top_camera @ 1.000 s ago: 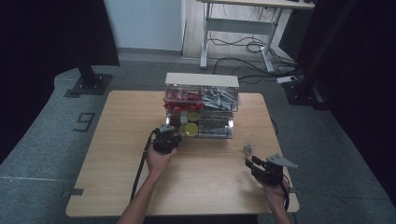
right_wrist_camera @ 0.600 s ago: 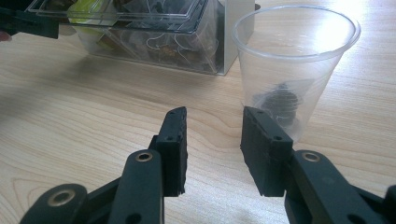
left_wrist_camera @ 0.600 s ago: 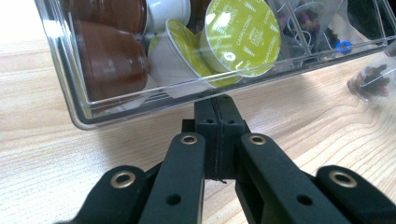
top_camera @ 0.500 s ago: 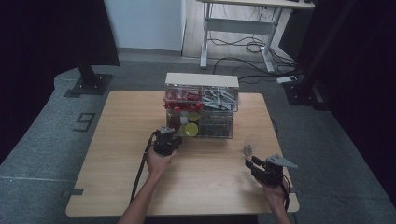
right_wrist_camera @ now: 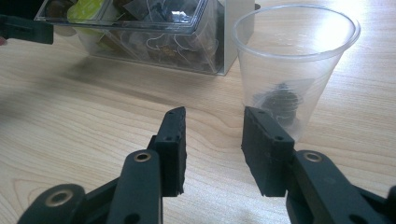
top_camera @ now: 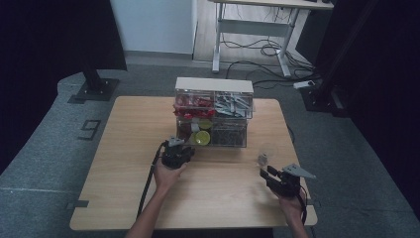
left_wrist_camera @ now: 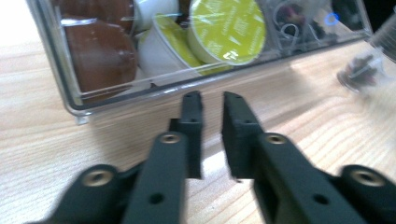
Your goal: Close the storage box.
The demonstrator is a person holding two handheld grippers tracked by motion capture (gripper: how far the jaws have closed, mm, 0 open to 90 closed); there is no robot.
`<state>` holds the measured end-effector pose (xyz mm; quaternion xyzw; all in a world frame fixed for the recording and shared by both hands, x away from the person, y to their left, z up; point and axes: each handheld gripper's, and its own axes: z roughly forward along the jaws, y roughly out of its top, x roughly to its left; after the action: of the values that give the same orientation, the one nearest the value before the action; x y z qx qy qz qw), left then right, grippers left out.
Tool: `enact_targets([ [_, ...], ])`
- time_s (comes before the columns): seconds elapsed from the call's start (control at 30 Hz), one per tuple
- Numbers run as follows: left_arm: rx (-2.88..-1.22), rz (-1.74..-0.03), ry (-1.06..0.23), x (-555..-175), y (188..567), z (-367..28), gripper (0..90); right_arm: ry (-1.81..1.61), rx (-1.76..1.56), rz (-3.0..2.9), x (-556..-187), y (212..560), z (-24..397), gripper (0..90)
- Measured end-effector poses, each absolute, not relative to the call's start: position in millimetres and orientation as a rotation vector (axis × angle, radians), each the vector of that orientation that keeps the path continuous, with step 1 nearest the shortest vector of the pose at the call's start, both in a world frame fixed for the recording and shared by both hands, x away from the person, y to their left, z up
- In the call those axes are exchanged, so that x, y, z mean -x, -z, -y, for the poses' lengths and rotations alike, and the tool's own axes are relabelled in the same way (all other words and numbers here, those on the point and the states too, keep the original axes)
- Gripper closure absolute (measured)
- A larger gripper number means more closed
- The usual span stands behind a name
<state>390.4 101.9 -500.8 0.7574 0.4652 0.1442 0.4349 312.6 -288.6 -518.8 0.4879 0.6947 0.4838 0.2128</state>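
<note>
Two grippers are at work on one wooden table point(top_camera: 124, 198).

1. A clear storage box point(top_camera: 214, 85) with a white top stands at the middle of the table's far edge, its drawers facing the near edge, presumably so that they can be reached from the person's side.

2. The lower left drawer point(left_wrist_camera: 65, 93) is the item in hand. It stands partly pulled out of the box. Its long axis runs from the far edge toward the near edge, its clear front wall toward the person, level on its runners. Judged purpose: access to the contents.

3. A clear plastic cup point(right_wrist_camera: 294, 70) stands upright, mouth up, toward the table's right edge and well apart from the box. It looks parked within reach to take items from the drawer.

4. The left gripper point(left_wrist_camera: 212, 100) sits just in front of the drawer's front wall, pointing at it. Its jaws have just been opening and stand at a narrow gap with nothing between them. Whether the tips touch the wall cannot be told.

5. The right gripper point(right_wrist_camera: 212, 116) rests near the front right corner, pointing at the cup. Its jaws stand moderately apart and empty, the cup just beyond them, unheld.

6. Coffee pods fill the drawer, one yellow lid point(left_wrist_camera: 226, 28) tilted toward the front wall.

7. A small dark lump point(right_wrist_camera: 280, 105) lies at the cup's bottom, kind not discernible.
</note>
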Motion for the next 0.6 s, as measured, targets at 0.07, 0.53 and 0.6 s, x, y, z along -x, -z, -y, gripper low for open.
enact_targets([
  [0.07,-1.895,-1.141,-0.359,-387.7,502.5,-103.0,65.3,-1.342,-1.354,-1.931,-312.7,518.9,288.7,56.0],
  [0.53,-1.94,-1.084,-0.353,-353.5,511.0,-110.1,44.1,-1.364,-1.259,-1.933,-302.9,521.2,286.5,41.6],
  [0.6,-1.947,-1.076,-0.36,-347.6,511.8,-112.5,43.6,-1.36,-1.242,-1.932,-300.0,521.9,286.9,39.9],
])
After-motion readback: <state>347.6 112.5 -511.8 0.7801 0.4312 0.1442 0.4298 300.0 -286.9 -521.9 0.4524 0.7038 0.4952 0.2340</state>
